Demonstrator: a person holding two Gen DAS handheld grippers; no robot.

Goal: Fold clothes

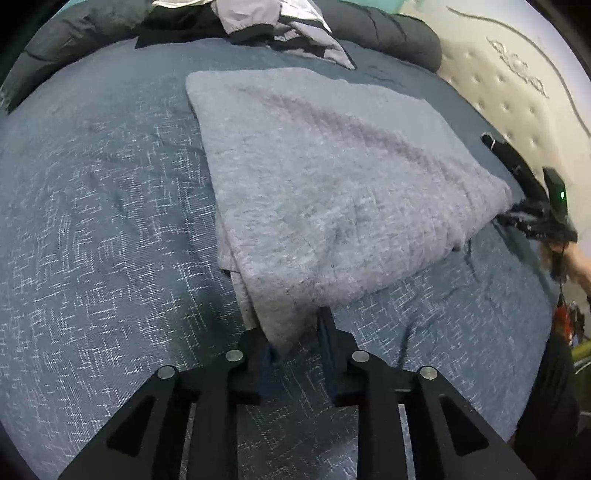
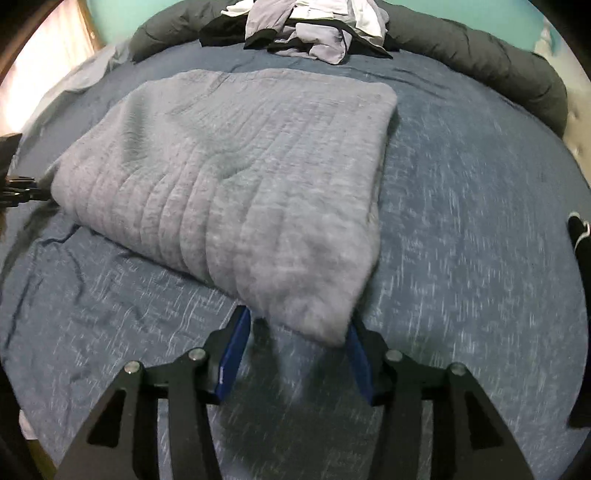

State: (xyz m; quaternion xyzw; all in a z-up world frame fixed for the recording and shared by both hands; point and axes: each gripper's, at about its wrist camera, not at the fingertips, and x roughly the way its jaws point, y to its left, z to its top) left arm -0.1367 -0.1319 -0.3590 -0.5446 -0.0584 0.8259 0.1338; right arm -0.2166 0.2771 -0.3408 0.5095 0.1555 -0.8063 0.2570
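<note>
A grey knit garment (image 1: 332,177) lies folded on the blue bed cover (image 1: 103,221). My left gripper (image 1: 291,332) has one near corner of the garment between its fingers, with a gap still showing between them. In the right wrist view the same garment (image 2: 236,177) lies ahead. My right gripper (image 2: 299,332) is open, with the other near corner hanging between its blue pads (image 2: 232,354). The right gripper also shows in the left wrist view (image 1: 535,221) at the garment's right edge.
A pile of grey, black and white clothes (image 2: 314,33) lies at the far side of the bed, against a rolled dark quilt (image 2: 480,55). A padded cream headboard (image 1: 517,92) stands to the right in the left wrist view. The blue bed cover (image 2: 480,221) spreads around the garment.
</note>
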